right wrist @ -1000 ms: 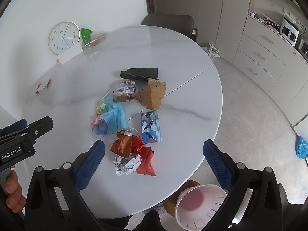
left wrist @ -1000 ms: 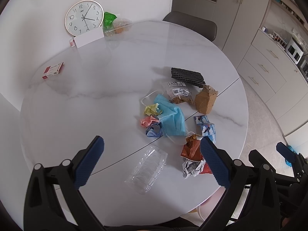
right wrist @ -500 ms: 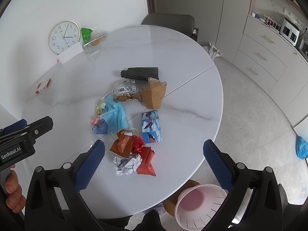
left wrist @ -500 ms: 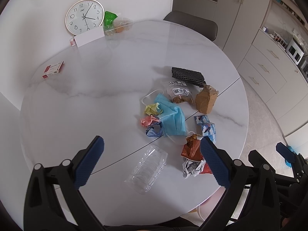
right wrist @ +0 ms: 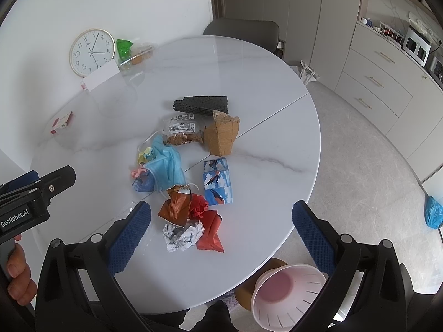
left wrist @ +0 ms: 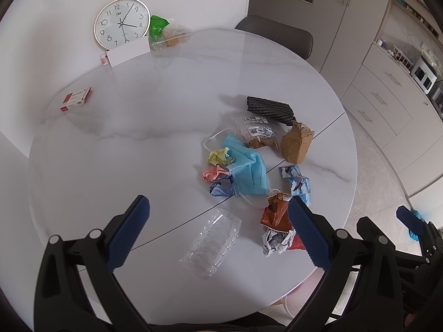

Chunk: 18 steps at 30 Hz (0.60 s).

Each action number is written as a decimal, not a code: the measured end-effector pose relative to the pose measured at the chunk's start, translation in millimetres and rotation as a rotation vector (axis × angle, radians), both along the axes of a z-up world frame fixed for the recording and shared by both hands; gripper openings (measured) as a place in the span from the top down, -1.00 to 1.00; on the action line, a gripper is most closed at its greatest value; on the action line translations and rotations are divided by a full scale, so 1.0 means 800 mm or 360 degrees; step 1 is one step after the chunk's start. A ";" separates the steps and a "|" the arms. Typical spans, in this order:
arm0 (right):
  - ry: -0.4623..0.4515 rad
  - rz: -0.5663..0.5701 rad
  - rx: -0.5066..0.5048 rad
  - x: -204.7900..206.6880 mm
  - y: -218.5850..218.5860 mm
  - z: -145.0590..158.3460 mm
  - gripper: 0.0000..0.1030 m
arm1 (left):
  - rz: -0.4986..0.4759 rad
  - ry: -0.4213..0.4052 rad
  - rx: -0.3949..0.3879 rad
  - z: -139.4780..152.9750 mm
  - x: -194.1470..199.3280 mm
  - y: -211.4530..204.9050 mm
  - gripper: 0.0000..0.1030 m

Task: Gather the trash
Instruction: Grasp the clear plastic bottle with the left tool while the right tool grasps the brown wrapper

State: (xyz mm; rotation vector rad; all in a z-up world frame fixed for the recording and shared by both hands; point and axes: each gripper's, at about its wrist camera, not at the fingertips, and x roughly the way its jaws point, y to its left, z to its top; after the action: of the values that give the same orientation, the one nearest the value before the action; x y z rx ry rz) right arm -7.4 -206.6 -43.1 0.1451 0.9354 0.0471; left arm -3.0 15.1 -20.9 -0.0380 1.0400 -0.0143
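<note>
Both tongs spread wide, empty, above the near edge.
Left tongs (left wrist: 218, 228) suit the clear plastic tray (left wrist: 211, 244); right tongs (right wrist: 221, 233) the crumpled paper (right wrist: 182, 235). Pinch low, then carry to the pink bin (right wrist: 288, 293) beneath the surface (right wrist: 263, 96) rim.

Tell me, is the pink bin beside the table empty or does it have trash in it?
Empty: the pink bin shows only its bare bottom; all trash is on the table.

The right gripper's near finger (right wrist: 130, 236) hides most of the clear plastic tray (right wrist: 128, 207); the pink bin (right wrist: 288, 294) is partly covered.
</note>
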 end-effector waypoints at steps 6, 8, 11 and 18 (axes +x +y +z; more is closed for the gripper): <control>0.0003 -0.0019 0.0001 -0.001 -0.006 -0.008 -0.96 | -0.0052 -0.0004 -0.0002 -0.005 0.005 0.008 -0.85; 0.0029 -0.0039 -0.0004 -0.003 -0.012 -0.020 -0.96 | -0.0130 0.0020 -0.0019 -0.014 0.011 0.016 -0.85; 0.0083 -0.0061 -0.0013 -0.003 -0.018 -0.039 -0.96 | -0.0255 0.0078 -0.0007 -0.037 0.018 0.027 -0.85; 0.0225 -0.0104 0.0003 -0.014 -0.028 -0.088 -0.96 | -0.0525 0.0334 -0.0028 -0.121 0.018 0.031 -0.85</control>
State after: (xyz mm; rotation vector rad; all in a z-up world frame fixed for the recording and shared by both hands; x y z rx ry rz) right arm -18.9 -229.2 -113.2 0.1824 1.0708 -0.0231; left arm 11.8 39.7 -117.5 0.1186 1.2464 -0.3248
